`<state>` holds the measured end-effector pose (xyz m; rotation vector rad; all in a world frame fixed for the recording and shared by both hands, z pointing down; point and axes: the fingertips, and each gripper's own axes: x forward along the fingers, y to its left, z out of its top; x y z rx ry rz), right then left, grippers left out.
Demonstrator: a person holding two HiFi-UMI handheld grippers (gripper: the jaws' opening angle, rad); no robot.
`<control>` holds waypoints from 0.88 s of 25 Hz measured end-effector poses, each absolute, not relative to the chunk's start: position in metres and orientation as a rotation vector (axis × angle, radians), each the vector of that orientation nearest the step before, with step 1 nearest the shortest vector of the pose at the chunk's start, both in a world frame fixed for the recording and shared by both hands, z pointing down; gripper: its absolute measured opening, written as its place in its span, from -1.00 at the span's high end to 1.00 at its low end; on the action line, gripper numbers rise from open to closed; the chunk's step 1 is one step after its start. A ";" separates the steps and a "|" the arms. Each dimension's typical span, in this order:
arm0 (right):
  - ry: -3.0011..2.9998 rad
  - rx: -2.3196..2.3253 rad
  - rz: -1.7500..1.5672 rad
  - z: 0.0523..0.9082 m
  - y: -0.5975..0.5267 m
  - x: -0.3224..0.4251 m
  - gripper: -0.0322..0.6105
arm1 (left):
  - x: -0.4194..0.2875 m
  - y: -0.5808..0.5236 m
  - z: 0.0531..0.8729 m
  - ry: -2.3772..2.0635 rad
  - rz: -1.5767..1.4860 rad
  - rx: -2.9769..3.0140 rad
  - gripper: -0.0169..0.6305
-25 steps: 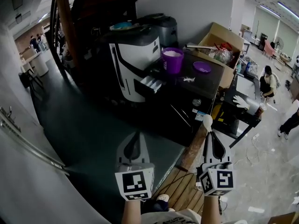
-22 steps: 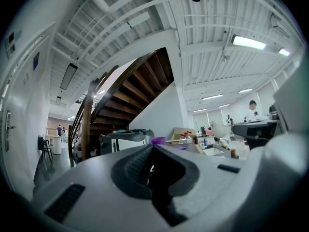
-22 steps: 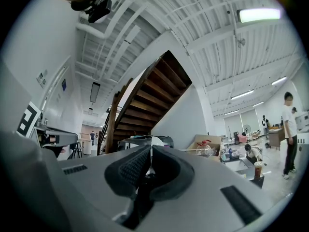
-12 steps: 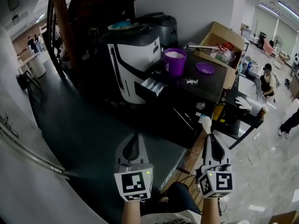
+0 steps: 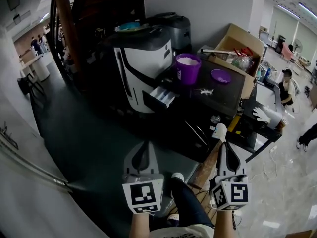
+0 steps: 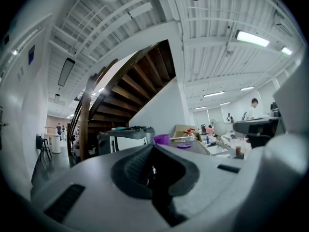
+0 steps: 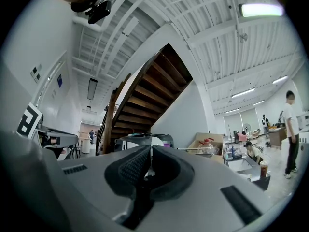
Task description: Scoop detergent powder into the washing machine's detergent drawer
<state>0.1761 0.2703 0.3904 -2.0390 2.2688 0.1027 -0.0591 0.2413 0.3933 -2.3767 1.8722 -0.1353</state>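
Scoop (image 5: 220,129), white, juts from the tip of the right claw (image 5: 221,142), its long axis in line with the jaws and its bowl pointing away from the person toward the washing machine (image 5: 143,63). The jaws are clenched on its handle, which shows only as a thin pale sliver in the right gripper view. Whether the bowl carries powder cannot be made out. The left claw (image 5: 142,147) is pressed together on nothing, well short of the machine. The detergent drawer (image 5: 161,95) stands pulled out of the machine's lower front. Just right of the machine a purple cup (image 5: 188,67) of white powder stands on the dark surface (image 5: 225,95).
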 end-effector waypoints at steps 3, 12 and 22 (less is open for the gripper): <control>2.265 -2.026 0.102 0.388 0.243 0.178 0.83 | -0.056 0.217 0.394 1.876 -0.146 -2.368 0.94; 2.313 -2.009 0.089 0.385 0.132 0.189 0.83 | -0.049 0.114 0.393 1.929 -0.159 -2.352 0.94; 2.359 -1.963 0.067 0.350 -0.030 0.195 0.83 | -0.042 -0.035 0.358 1.959 -0.189 -2.332 0.94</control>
